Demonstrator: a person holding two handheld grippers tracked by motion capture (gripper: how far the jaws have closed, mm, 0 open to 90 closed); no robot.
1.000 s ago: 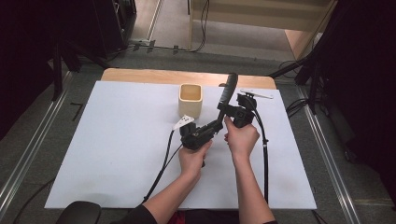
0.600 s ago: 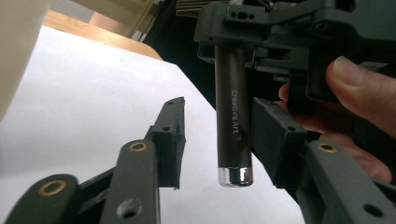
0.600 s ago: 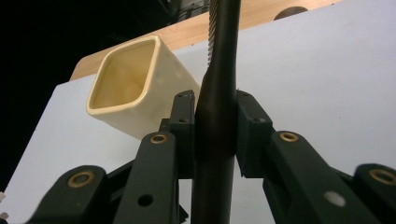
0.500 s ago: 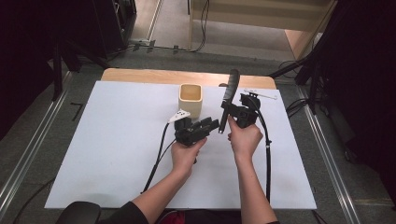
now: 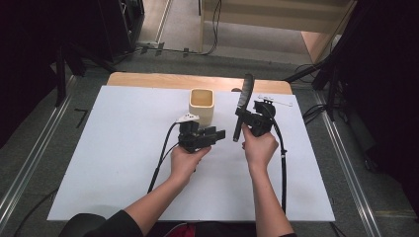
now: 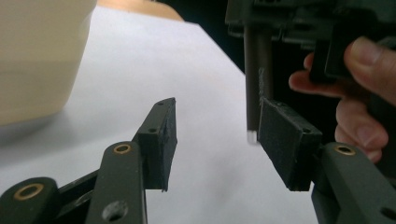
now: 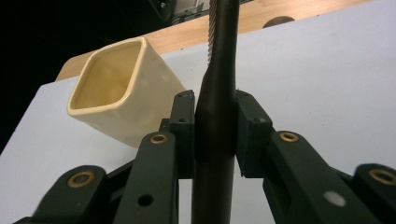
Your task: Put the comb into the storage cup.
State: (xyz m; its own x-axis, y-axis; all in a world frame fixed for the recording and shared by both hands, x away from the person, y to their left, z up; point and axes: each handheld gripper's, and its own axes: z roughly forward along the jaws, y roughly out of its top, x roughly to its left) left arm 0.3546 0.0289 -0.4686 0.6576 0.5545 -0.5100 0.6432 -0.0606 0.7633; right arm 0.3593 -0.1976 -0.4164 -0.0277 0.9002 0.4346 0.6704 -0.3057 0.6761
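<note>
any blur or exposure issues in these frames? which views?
High view: sharp on the white board, surroundings nearly black. Left gripper view: cream cup soft and washed out, near jaws sharper. Right gripper view: the clamped dark comb is underexposed, teeth at top blurred; cup fairly crisp.

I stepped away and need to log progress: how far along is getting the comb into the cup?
Done: the right gripper is shut on the dark comb, lifted off the white mat. In hand: the comb stands nearly upright, right of the cream cup, while the left gripper is open beside its lower end. Left: the cup looks empty, so placing the comb remains, if that's the goal.
</note>
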